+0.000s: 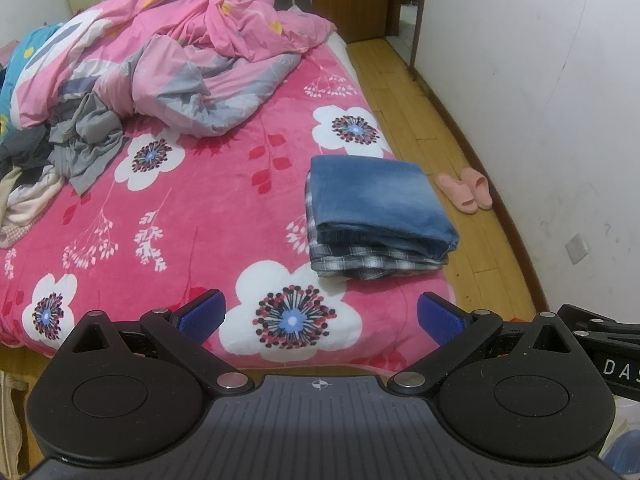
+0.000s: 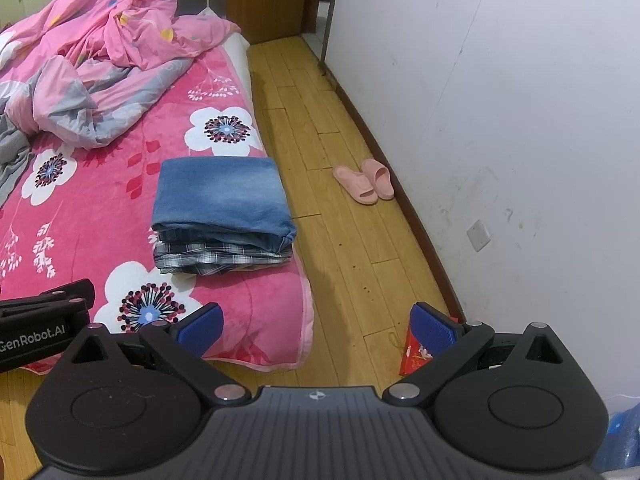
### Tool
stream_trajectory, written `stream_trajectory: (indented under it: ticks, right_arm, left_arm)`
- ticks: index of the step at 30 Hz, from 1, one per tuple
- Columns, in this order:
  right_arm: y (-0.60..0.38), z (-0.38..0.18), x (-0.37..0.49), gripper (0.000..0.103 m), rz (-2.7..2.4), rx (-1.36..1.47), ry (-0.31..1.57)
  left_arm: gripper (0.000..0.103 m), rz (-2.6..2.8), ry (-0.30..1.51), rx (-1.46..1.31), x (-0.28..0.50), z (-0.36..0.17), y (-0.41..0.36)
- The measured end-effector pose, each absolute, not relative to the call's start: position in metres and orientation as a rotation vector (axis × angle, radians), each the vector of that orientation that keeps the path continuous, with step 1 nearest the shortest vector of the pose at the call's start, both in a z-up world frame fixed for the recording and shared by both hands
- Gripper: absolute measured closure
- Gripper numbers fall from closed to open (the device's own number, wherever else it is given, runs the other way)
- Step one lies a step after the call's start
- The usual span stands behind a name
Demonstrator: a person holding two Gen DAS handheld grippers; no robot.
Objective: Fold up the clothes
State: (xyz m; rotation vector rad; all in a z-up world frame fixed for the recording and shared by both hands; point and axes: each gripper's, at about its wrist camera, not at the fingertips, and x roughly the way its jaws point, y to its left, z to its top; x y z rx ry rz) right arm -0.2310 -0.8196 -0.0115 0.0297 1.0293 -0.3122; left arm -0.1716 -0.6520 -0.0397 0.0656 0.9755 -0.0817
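A folded stack sits near the right edge of the bed: blue jeans (image 1: 376, 196) (image 2: 220, 196) on top of a grey plaid garment (image 1: 372, 262) (image 2: 216, 258). A heap of unfolded clothes (image 1: 76, 144), grey and dark, lies at the far left of the bed, with a grey piece (image 2: 12, 152) showing in the right wrist view. My left gripper (image 1: 320, 318) hangs open over the bed's near edge, holding nothing. My right gripper (image 2: 316, 326) is open over the wooden floor beside the bed, also holding nothing. Each gripper shows at the edge of the other's view.
The bed (image 1: 208, 208) has a pink flowered blanket, with a crumpled pink and grey duvet (image 1: 192, 52) at its far end. Pink slippers (image 1: 464, 190) (image 2: 366, 182) lie on the wooden floor by the white wall. A red packet (image 2: 414, 354) lies on the floor near my right gripper.
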Motion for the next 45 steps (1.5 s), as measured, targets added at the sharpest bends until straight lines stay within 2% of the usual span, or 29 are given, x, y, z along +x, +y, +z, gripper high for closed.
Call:
stream_trajectory:
  ticks: [45]
  right_arm:
    - [-0.8167,-0.0126,-0.2295,0.001,-0.314,0.030,1.031]
  left_arm:
    - [0.000,-0.076,0.989,0.054,-0.1677,-0.0413,-0.6503]
